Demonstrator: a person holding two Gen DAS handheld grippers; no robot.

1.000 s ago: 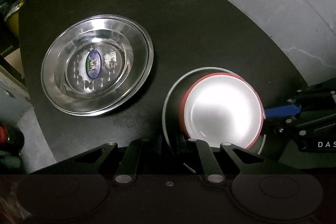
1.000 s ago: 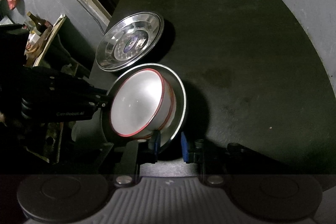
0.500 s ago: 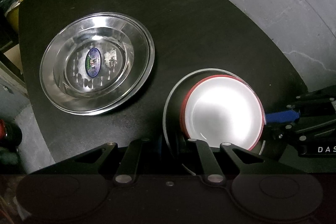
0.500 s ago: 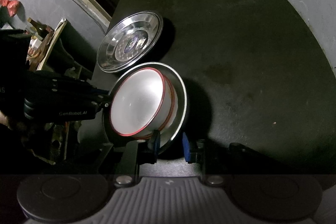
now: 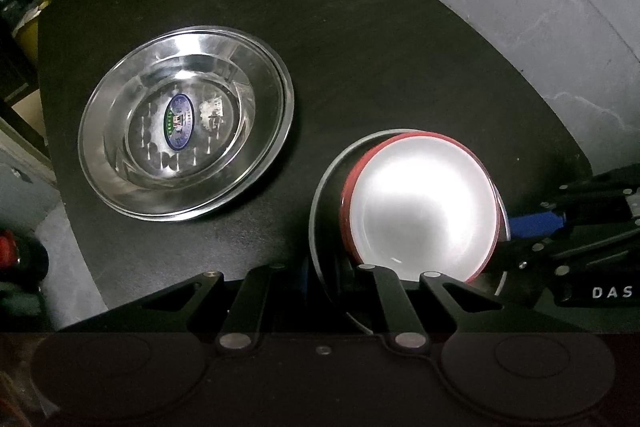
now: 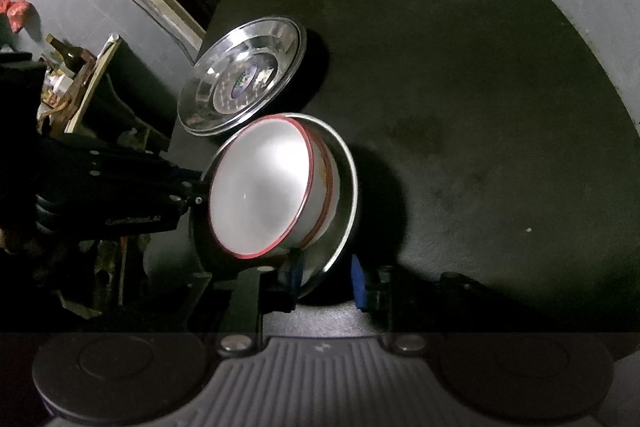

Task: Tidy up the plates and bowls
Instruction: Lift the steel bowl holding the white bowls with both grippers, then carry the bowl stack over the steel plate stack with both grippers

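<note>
The left hand-held gripper (image 5: 325, 277) clamps the plate (image 5: 320, 195) rim; the right hand-held gripper (image 6: 326, 277) is opening, pads astride the rim, bowl (image 6: 264, 187) just ahead.

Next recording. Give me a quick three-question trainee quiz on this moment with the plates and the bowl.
1. What does the left gripper grip?
2. The red-rimmed bowl sits in or on: A the stickered plate; B the plain plate; C the bare table.
3. True or false: the stickered plate lies on the table.
Key: 1 the plain plate's rim; 2 B; 3 true.
</note>
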